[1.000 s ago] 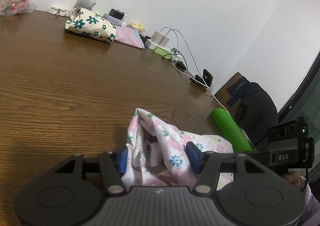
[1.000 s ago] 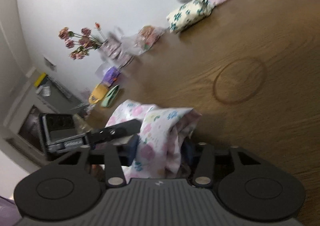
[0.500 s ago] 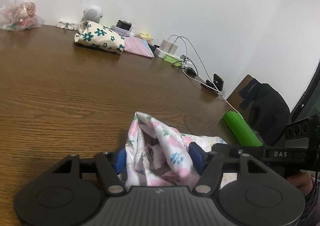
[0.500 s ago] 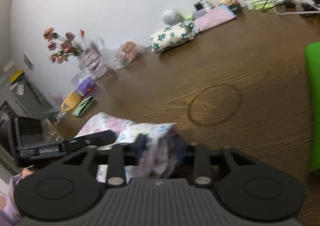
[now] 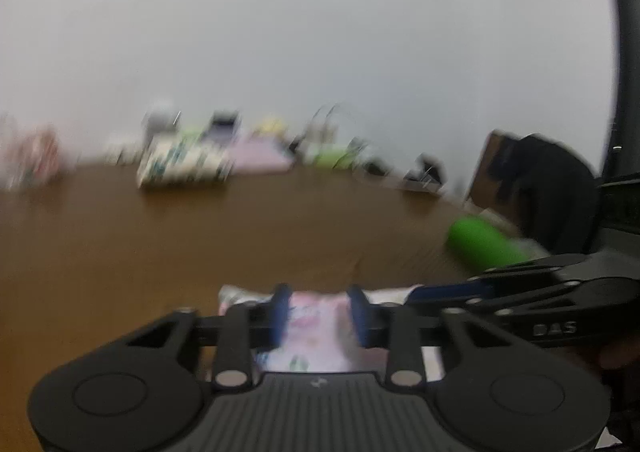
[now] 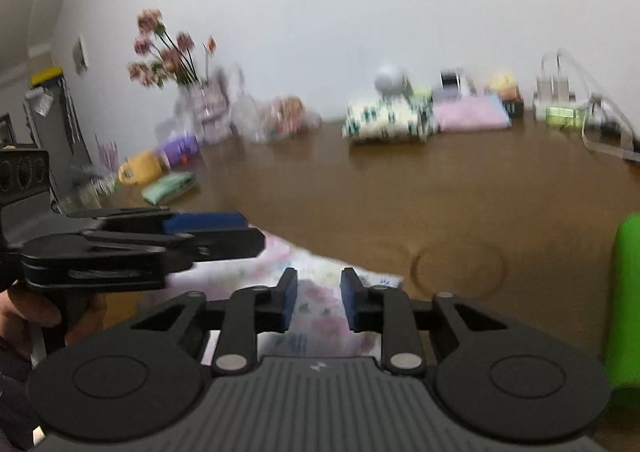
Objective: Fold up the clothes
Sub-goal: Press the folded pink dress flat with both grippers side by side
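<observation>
Floral cloth (image 6: 320, 292) lies at the near table (image 6: 460, 188) edge. Left gripper (image 5: 318, 310) and right gripper (image 6: 318, 302) closing, cloth between the jaws, grip uncertain. Light, limp; best pinched at corners.

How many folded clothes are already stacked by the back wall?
2: a floral bundle and a pink folded piece touching its right side. Blur may hide more behind them.

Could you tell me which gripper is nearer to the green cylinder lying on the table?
Right. The right gripper works at the floral garment with the green cylinder just off its outer side; the left gripper sits farther along the garment, beyond the right one.
</observation>
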Available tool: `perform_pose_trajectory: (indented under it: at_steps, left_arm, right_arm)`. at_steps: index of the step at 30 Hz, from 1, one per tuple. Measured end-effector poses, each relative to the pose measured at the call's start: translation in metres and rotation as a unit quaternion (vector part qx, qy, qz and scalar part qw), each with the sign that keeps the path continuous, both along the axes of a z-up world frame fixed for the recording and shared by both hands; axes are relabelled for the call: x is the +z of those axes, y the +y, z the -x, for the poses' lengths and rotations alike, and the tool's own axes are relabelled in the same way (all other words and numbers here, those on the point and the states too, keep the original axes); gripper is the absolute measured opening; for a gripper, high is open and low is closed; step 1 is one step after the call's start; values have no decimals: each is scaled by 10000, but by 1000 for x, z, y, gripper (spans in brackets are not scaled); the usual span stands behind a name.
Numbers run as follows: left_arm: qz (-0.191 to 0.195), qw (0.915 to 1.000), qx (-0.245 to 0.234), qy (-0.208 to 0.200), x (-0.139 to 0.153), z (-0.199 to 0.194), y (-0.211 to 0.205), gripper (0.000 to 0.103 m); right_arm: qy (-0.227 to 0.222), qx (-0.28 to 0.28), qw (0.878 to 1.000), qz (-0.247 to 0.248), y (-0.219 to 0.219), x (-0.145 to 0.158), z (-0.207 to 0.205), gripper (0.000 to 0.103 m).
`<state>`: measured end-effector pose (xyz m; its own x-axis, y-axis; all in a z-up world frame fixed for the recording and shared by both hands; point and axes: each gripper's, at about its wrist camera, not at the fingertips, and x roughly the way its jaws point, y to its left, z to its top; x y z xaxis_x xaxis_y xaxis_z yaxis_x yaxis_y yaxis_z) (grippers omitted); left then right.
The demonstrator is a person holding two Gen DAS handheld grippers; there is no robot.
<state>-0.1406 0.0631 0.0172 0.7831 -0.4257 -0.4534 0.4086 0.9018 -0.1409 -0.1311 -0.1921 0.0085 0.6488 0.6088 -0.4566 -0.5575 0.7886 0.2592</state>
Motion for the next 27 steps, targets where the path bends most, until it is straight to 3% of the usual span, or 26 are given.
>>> perform_pose_trajectory:
  at_steps: [3,7,12,16,27]
  left_arm:
    - [100,9995,53,284,-14,-7,6,24]
    - [133,9993,46,340,-16,-8,11,25]
    - [148,9994,69,316,-20,-5,14,25]
    - [150,9993,71,340,-20,-8,12,25]
    - [157,9994,63,310,-21,-8,13,25]
  right_arm:
    - [144,36,9999,83,3,-9,-4,21]
    - [182,42,9997,129,6,-14,-6,20]
    - [18,54,9999,-143,0,-2,2,22]
    - [172,214,9996,88,7,-13,0,22]
    - [209,199,9996,-36,5,-18,1,22]
